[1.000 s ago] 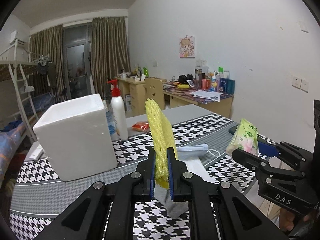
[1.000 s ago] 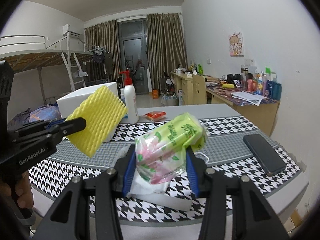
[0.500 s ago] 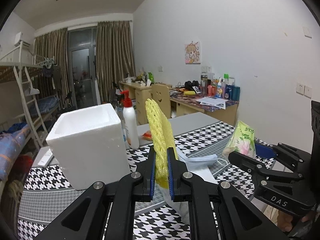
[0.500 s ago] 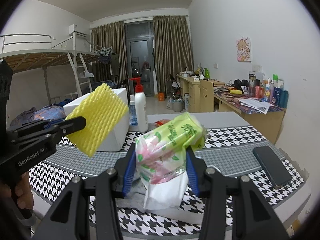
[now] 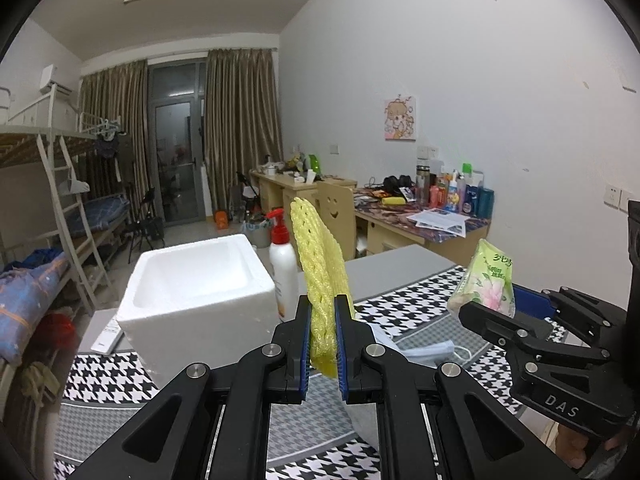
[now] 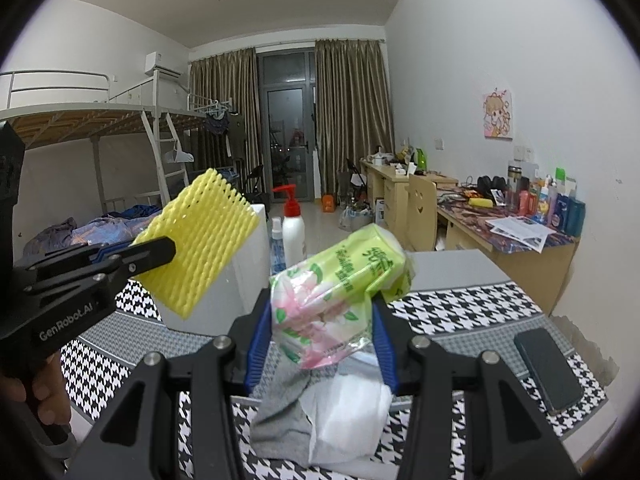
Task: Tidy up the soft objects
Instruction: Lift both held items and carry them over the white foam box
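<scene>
Over bench (image 5: 400,276): left gripper (image 5: 323,340) jaws clamped on yellow net (image 5: 320,280), held edge-up; right gripper (image 6: 320,332) jaws squeezing tissue pack (image 6: 340,280). Foam box (image 5: 192,276) open-topped, ahead-left, nearer left hand, so net probably drops first

The foam net (image 5: 320,280) was yellow, soft and open-meshed. The tissue pack (image 6: 340,284) wore glossy, crinkled plastic film. The box (image 5: 192,300) was matt white styrofoam, faintly grainy. A woven houndstooth cloth (image 6: 460,308) covered the counter. The sock (image 6: 280,420) was grey knit. Both grippers were matt black plastic with blue ribbed pads (image 6: 256,344).
</scene>
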### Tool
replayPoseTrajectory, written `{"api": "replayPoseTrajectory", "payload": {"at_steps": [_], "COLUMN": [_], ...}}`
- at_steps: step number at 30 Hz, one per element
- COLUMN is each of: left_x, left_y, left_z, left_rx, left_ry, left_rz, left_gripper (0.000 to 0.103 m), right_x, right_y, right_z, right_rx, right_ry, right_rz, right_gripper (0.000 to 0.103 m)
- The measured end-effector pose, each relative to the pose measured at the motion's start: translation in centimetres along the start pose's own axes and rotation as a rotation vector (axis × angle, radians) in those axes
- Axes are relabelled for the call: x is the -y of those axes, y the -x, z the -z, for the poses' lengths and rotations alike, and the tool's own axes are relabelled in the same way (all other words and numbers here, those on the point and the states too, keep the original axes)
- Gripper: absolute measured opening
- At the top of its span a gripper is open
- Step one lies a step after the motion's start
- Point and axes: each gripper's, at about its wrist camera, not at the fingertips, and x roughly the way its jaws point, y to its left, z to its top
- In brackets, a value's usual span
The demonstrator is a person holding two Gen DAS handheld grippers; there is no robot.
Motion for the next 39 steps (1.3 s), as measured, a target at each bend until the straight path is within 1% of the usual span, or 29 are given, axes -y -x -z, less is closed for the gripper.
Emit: {"api": "replayPoseTrajectory", "payload": {"at_steps": [7, 13, 27, 39], "left_x": [-0.9, -1.7, -3.9, -6.4], "left_y": [-1.1, -1.3, -1.7, -3.2], "left_z": [-1.2, -2.2, -4.3, -5.4], "left_rx": [-0.003, 0.015, 0.064, 0.071], "left_ry": [0.008, 0.010, 0.022, 0.050], "left_rz": [-0.017, -0.027, -0.118, -0.210], "left_gripper": [0.011, 0.011, 0.011, 0.011], "right_x": [-0.5, -0.9, -2.4, -4.2], "right_y": [-0.8, -1.7, -3.1, -4.9], "right_z": [-1.1, -2.3, -4.9, -6.9], "right_rx": [0.007, 0.017, 0.049, 0.071], "right_ry": [0.011, 0.019, 0.044, 0.079], "right_rz": [-0.017, -0.021, -0.028, -0.058], "right_gripper": [0.051, 0.051, 0.051, 0.051]}}
